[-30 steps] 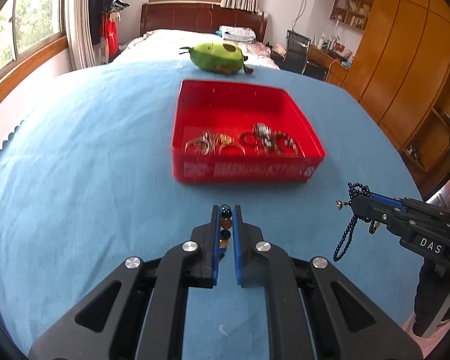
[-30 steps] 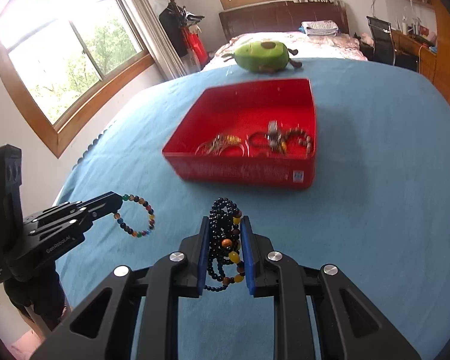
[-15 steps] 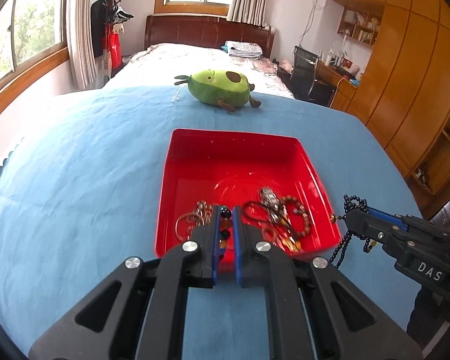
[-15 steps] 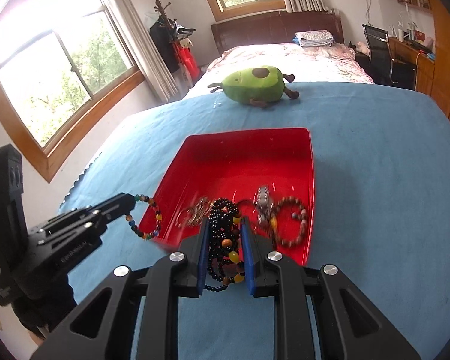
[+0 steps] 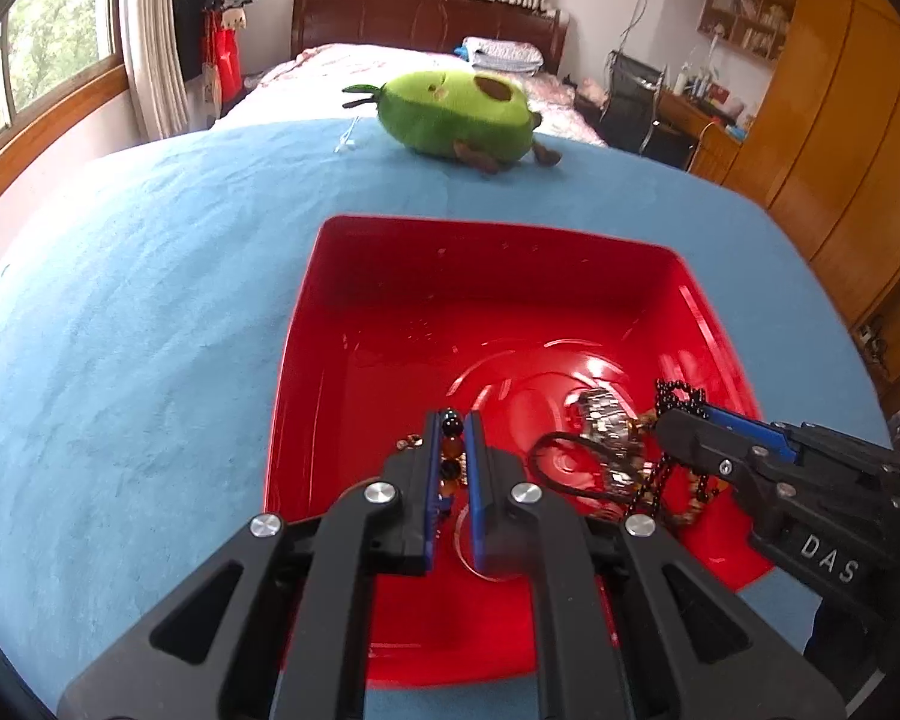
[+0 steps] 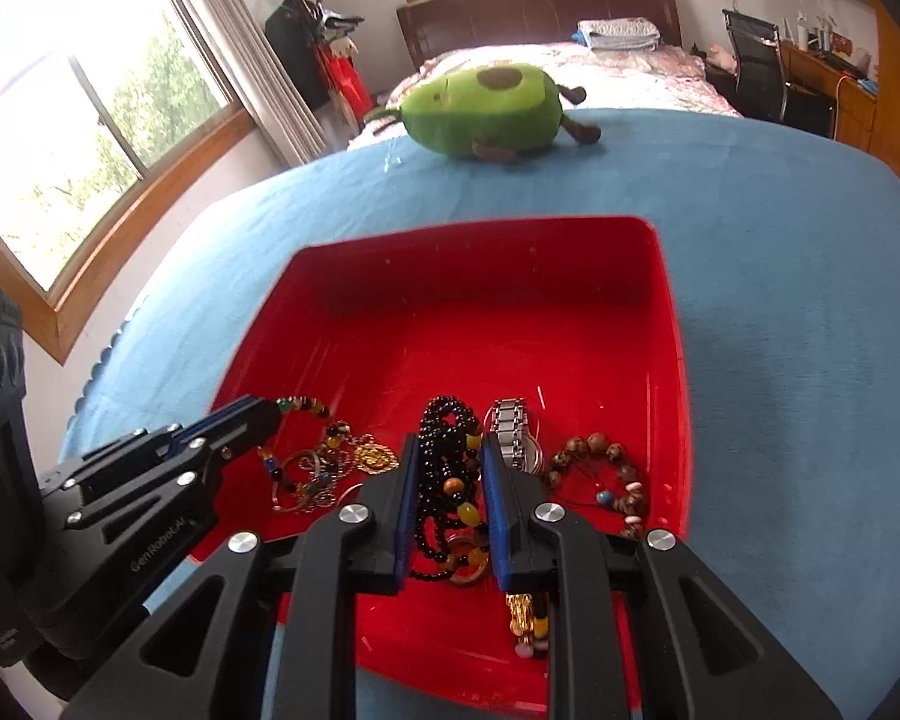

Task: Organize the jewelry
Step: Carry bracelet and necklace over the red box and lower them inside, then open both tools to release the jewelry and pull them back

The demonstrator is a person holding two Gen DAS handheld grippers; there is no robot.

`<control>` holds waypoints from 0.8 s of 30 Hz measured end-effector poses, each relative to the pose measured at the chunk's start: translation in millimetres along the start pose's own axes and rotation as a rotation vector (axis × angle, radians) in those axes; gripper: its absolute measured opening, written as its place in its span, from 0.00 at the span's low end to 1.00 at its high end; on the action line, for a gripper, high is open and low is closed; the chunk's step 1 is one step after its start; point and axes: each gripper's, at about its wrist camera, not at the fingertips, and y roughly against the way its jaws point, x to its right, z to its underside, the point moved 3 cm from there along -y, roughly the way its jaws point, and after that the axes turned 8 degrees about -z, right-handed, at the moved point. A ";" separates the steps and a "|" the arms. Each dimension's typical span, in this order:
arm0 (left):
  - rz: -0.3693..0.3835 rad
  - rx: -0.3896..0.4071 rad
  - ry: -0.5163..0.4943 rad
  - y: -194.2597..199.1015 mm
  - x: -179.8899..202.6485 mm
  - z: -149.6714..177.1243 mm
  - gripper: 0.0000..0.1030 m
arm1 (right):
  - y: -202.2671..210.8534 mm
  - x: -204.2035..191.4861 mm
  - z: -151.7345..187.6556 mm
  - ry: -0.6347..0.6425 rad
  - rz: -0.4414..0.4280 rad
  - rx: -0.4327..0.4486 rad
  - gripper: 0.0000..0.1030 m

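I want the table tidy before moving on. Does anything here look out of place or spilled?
Only the green avocado plush seems out of place: it lies on the blue cloth beyond the red tray, unrelated to jewelry. No jewelry lies spilled on the visible cloth; the loose pieces are bunched at the tray's near end.

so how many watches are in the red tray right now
1 that I can make out: a silver metal-band watch lying in the red tray, just right of the right gripper and its black beads. The jewelry pile could hide another.
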 end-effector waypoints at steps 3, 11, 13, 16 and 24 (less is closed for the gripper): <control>-0.013 -0.012 -0.001 -8.7 -1.4 -0.6 0.06 | -9.9 -0.6 2.9 0.005 0.005 -0.023 0.19; -0.032 -0.032 -0.008 -20.7 -1.7 3.3 0.06 | -19.9 -0.9 8.6 0.005 0.010 -0.041 0.19; -0.035 -0.039 -0.007 -22.8 -2.1 3.6 0.06 | -23.2 -1.4 6.6 0.008 0.011 -0.044 0.19; -0.038 -0.046 -0.006 -26.4 -1.5 3.0 0.06 | -26.6 -2.6 6.2 0.013 0.016 -0.052 0.24; -0.051 -0.014 0.004 -13.9 -4.7 0.1 0.31 | -9.6 -2.1 4.5 0.012 0.049 0.000 0.39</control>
